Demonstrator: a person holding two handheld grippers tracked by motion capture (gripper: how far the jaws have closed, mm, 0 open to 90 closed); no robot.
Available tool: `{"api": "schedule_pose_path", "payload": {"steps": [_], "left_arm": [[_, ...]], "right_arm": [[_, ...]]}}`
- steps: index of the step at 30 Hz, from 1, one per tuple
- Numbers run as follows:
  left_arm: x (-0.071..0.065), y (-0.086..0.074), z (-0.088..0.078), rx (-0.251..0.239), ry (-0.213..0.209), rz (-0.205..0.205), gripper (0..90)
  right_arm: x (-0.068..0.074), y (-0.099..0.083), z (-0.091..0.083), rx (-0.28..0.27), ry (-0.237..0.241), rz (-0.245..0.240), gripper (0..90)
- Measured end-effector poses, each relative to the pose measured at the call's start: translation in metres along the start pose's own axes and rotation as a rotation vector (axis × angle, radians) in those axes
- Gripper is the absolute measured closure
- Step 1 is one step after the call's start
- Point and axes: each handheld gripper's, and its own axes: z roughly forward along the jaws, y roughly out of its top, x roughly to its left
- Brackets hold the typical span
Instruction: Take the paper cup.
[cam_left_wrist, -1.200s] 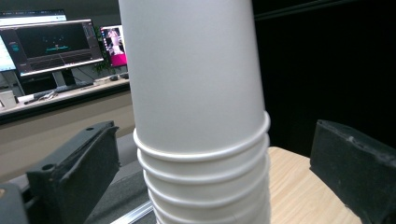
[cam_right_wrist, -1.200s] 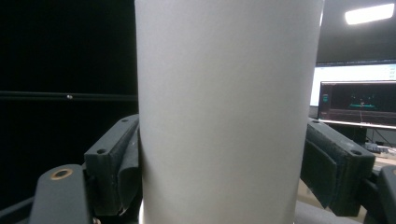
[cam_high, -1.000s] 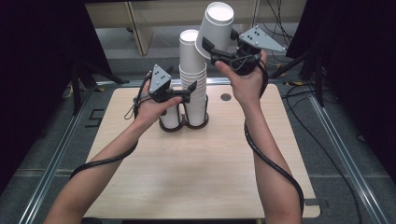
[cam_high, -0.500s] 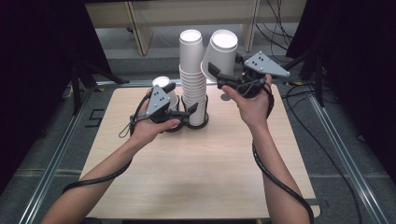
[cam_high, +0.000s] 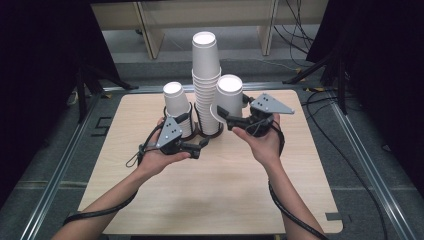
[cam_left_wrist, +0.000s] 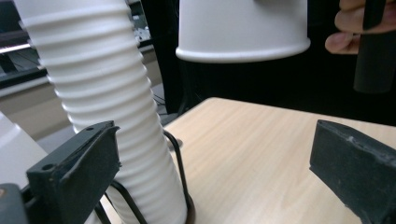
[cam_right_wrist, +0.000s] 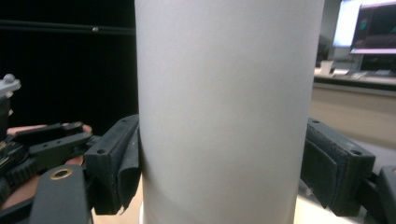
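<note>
The right gripper (cam_high: 223, 116) pinches a single upside-down cup (cam_high: 229, 97), its pads pressed on both sides of the cup's wall. The cup hangs clear of the table (cam_high: 220, 190) — just right of the tall stack (cam_high: 206, 82) and touching or nearly touching it. The left gripper (cam_high: 200, 146) sits low in front of the stack's wire holder (cam_left_wrist: 180, 163), jaws spread with nothing between them — another cup (cam_high: 176, 106) stands left of the stack.

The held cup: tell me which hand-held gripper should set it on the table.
Right. The right hand-held gripper already clamps the upside-down cup above the table; the left hand-held gripper is open by the tall stack.
</note>
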Motion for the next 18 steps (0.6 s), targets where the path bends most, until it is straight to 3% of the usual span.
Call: {"api": "schedule_pose_path", "payload": {"steps": [3,11,13,18], "left_arm": [[-0.004,-0.010,-0.001,0.019,-0.013,-0.003,1.0],[-0.015,-0.033,-0.003,0.064,-0.048,-0.031,0.8],[-0.018,-0.039,-0.002,0.072,-0.056,-0.038,0.6],[-0.019,-0.047,0.000,0.086,-0.058,-0.048,0.2]], "right_arm": [[0.008,-0.021,0.003,0.022,0.033,0.018,21.2],[0.021,-0.052,0.004,0.077,0.075,0.059,21.2],[0.026,-0.060,0.005,0.097,0.097,0.088,21.2],[0.032,-0.076,0.009,0.105,0.114,0.081,21.2]]}}
